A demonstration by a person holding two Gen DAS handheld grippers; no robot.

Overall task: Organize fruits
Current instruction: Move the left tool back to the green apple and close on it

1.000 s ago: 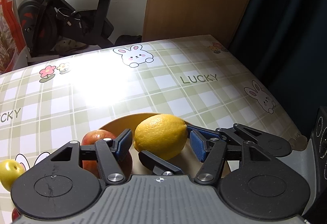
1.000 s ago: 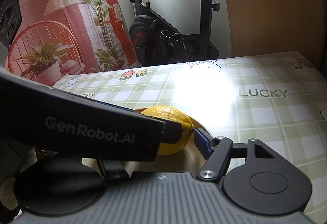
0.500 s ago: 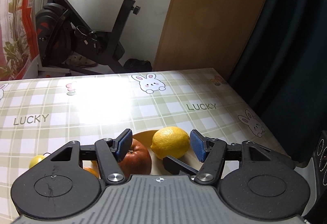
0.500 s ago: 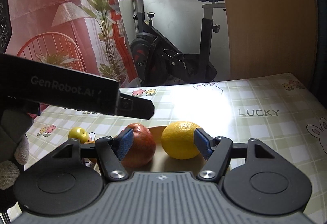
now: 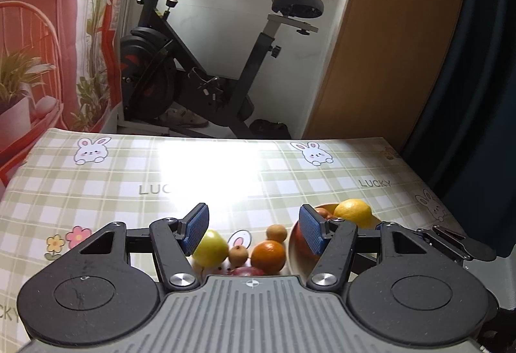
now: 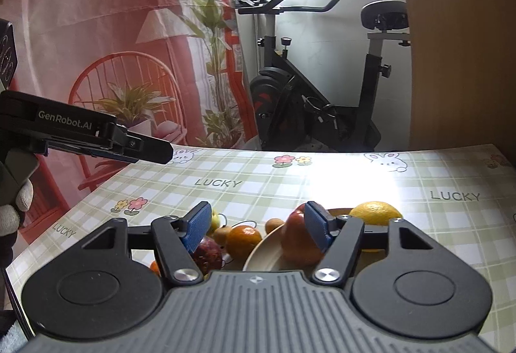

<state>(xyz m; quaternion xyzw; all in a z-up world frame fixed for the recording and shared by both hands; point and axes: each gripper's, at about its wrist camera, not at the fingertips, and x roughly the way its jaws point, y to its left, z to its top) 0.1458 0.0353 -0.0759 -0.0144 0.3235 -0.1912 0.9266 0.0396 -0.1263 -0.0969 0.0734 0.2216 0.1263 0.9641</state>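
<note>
Fruits lie partly sorted: from our left wrist, the lemon [image 5: 352, 213] sits in the bowl [image 5: 294, 248]; left of the bowl lie an orange [image 5: 268, 256] and a green apple [image 5: 210, 248]; left gripper [image 5: 253, 228] spread, empty; from our right wrist, a red apple [image 6: 298, 240] sits in the bowl [image 6: 262, 248]; right gripper [image 6: 256, 225] spread, empty; we judge the next move calls for pinching a loose fruit.

My left claw [image 5: 253, 229] and right claw [image 6: 254, 227] matched: ribbed grey housings, black round-ended link arms with silver screws, fingers [image 5: 196, 227] faced in blue ribbed pads. White "GenRobot.AI" lettering ran along the left claw's black side. I wore a pale knit glove [image 6: 14, 208] on that hand.
</note>
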